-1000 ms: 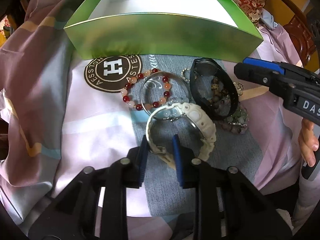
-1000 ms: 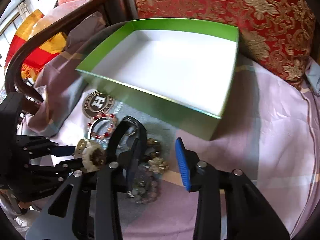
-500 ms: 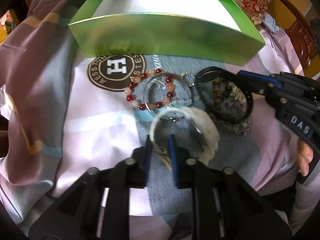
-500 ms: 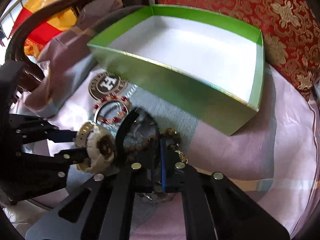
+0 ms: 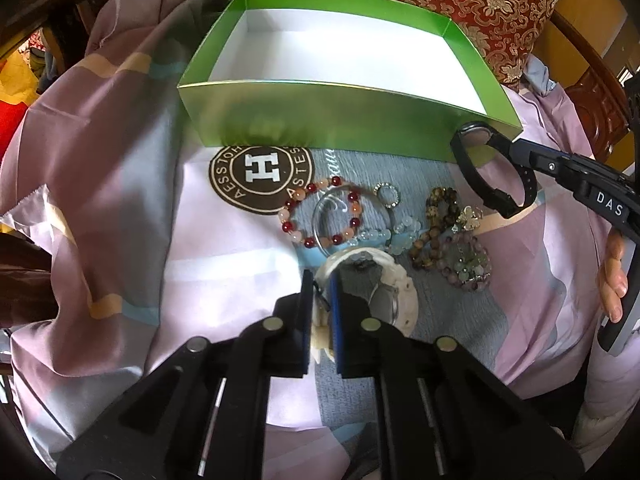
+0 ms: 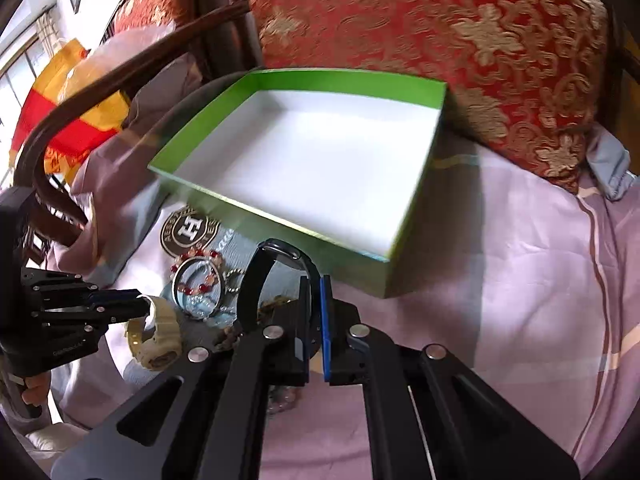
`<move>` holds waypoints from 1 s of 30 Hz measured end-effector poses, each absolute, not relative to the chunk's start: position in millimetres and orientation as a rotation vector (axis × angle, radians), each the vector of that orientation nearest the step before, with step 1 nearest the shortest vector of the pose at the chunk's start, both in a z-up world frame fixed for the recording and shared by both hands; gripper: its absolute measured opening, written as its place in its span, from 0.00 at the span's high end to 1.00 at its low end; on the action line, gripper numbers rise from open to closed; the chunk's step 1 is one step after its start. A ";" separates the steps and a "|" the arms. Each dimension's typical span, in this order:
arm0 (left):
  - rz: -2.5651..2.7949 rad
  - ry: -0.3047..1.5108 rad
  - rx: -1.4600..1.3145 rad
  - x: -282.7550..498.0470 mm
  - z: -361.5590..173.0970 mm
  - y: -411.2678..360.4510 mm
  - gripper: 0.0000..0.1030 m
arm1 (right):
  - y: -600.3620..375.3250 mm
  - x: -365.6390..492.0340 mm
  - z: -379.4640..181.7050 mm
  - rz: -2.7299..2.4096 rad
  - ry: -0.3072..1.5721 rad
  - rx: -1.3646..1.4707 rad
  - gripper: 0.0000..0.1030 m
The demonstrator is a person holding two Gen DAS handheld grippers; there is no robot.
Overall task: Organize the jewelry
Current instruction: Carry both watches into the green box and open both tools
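Note:
My left gripper (image 5: 322, 280) is shut on the strap of a cream watch (image 5: 394, 292), held just above the cloth; the watch also shows in the right wrist view (image 6: 160, 340). My right gripper (image 6: 314, 284) is shut on a black watch (image 6: 256, 280), lifted clear of the pile; it also shows at the right of the left wrist view (image 5: 472, 172). An open green box (image 5: 340, 116) with an empty white inside stands behind. A red bead bracelet (image 5: 320, 216), a silver bangle (image 5: 320, 236), a small ring (image 5: 387, 194) and several bead bracelets (image 5: 444, 232) lie on the cloth.
The pink and grey cloth (image 5: 120, 200) has a round brown H logo (image 5: 262, 172) in front of the box. A red and gold cushion (image 6: 440, 32) stands behind the box. Dark wooden chair arms (image 6: 100, 92) curve at the left.
Both grippers have closed, the left on the cream watch and the right on the black watch. The black watch has risen off the pile and moved right; the cream watch has tilted up.

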State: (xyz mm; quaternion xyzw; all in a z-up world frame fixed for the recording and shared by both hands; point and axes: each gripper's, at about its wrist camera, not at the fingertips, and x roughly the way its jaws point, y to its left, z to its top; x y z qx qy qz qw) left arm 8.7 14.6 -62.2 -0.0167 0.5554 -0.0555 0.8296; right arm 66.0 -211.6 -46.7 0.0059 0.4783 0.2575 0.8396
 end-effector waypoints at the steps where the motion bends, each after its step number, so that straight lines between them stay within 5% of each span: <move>1: -0.118 1.174 -0.038 8.6 -61.1 15.1 0.92 | -213.8 66.8 -46.9 0.544 1.014 0.021 0.96; 6: -0.091 1.200 0.006 12.5 -72.8 13.9 0.91 | -212.1 68.7 -50.1 0.554 1.033 0.017 0.96; 10: -0.084 1.241 -0.002 14.9 -89.2 15.1 0.78 | -205.8 68.2 -57.4 0.559 1.060 -0.017 0.96; 15: -0.086 1.237 0.020 18.1 -95.1 9.3 0.74 | -205.8 72.7 -69.3 0.515 1.097 -0.043 0.96; 17: -0.083 1.234 0.028 18.9 -95.2 7.9 0.76 | -206.7 76.0 -76.7 0.495 1.124 -0.047 0.87; 18: -0.080 1.230 0.029 19.0 -94.5 7.8 0.85 | -206.4 76.8 -80.0 0.484 1.133 -0.052 0.82; 20: -0.095 1.230 -0.006 21.4 -92.1 8.6 0.92 | -204.9 77.4 -84.8 0.458 1.133 -0.069 0.63; 22: -0.098 1.223 -0.033 23.7 -91.0 7.5 0.93 | -202.1 76.8 -87.2 0.456 1.135 -0.084 0.63; 24: -0.088 1.216 -0.036 22.6 -89.0 10.2 0.93 | -198.9 75.4 -88.6 0.483 1.149 -0.085 0.74; 25: -0.087 1.211 -0.039 22.0 -87.3 11.7 0.93 | -197.6 74.7 -88.7 0.489 1.151 -0.095 0.94; 26: -0.085 1.205 -0.039 21.2 -84.9 13.4 0.93 | -197.0 73.8 -87.6 0.511 1.151 -0.093 0.99; 30: -0.088 1.167 -0.047 16.3 -69.6 16.7 0.93 | -195.3 69.3 -76.8 0.557 1.110 -0.077 0.98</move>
